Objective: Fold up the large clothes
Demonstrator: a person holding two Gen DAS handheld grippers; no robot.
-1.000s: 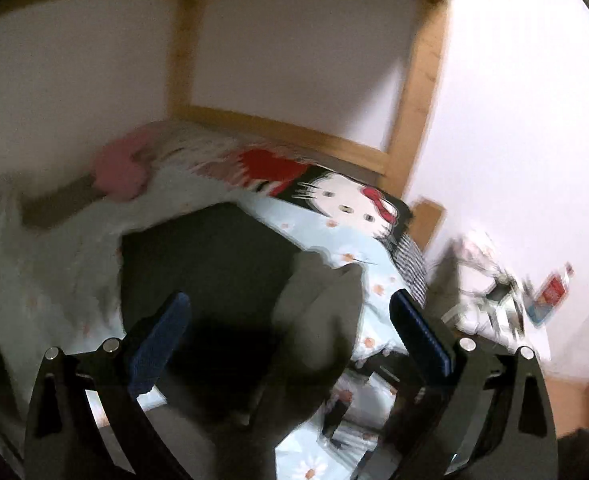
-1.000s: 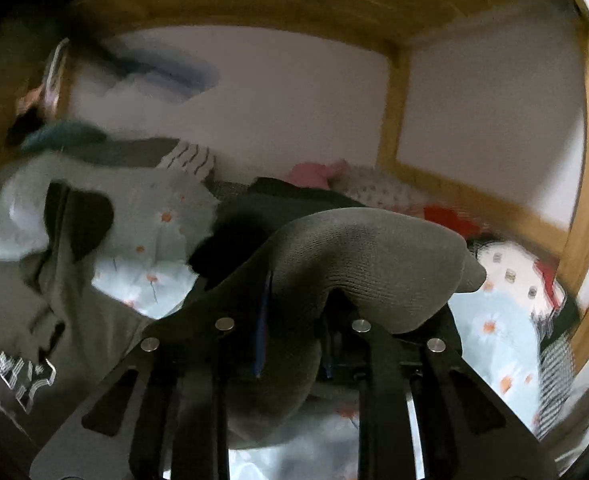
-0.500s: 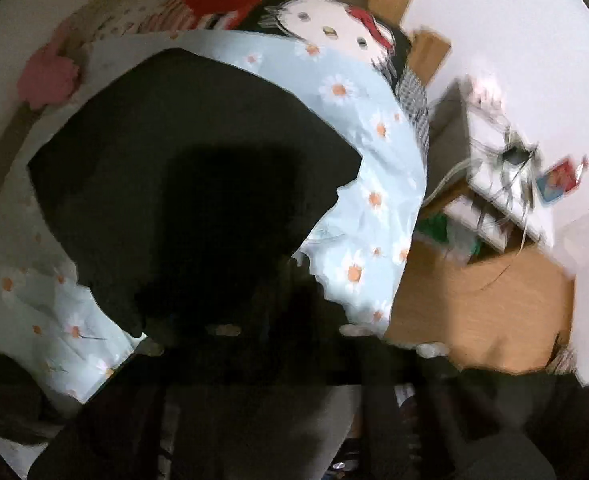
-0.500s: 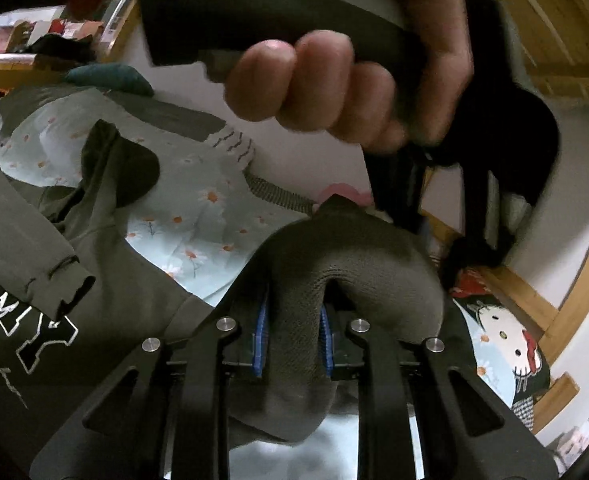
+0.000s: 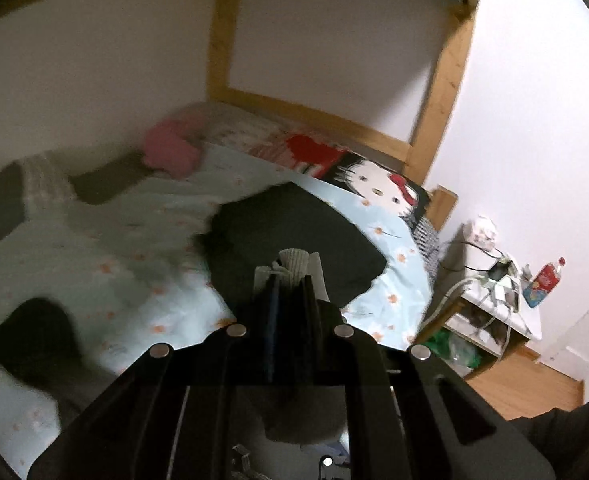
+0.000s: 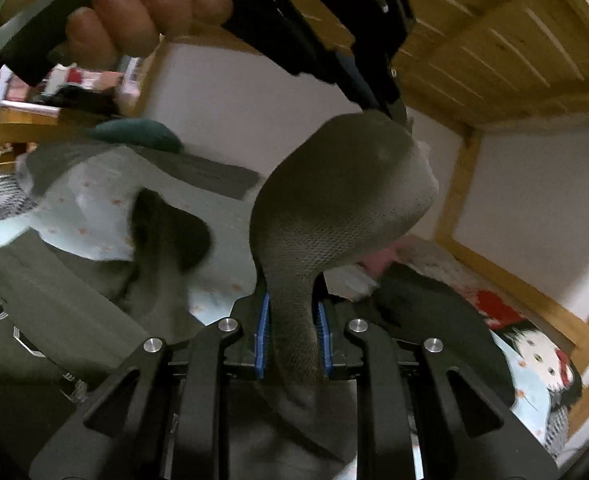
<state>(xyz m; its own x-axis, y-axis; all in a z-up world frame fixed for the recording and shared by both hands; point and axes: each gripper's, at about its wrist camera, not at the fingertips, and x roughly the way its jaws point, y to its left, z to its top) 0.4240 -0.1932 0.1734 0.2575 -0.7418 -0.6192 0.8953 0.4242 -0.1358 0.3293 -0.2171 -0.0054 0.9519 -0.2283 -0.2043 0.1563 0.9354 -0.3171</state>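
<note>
An olive-grey sweatshirt [image 6: 46, 344] with white lettering lies on the flowered bedsheet [image 6: 94, 216], its hood [image 6: 166, 232] spread out. My right gripper [image 6: 290, 340] is shut on a ribbed part of the sweatshirt [image 6: 334, 208] and holds it up. My left gripper [image 5: 290, 300], seen above in the right wrist view [image 6: 390, 108], is shut on the far end of the same ribbed piece [image 5: 294, 264], which is stretched between the two grippers.
A folded black garment [image 5: 294, 236] lies on the bed ahead. A Hello Kitty pillow [image 5: 378, 188] and a pink item [image 5: 170, 148] lie near the wooden bed frame [image 5: 438, 92]. A cluttered white side table [image 5: 502, 300] stands to the right.
My left gripper has closed on the sweatshirt's ribbed end and lifted it above the right gripper. The fabric is now pulled upward between both grippers.
</note>
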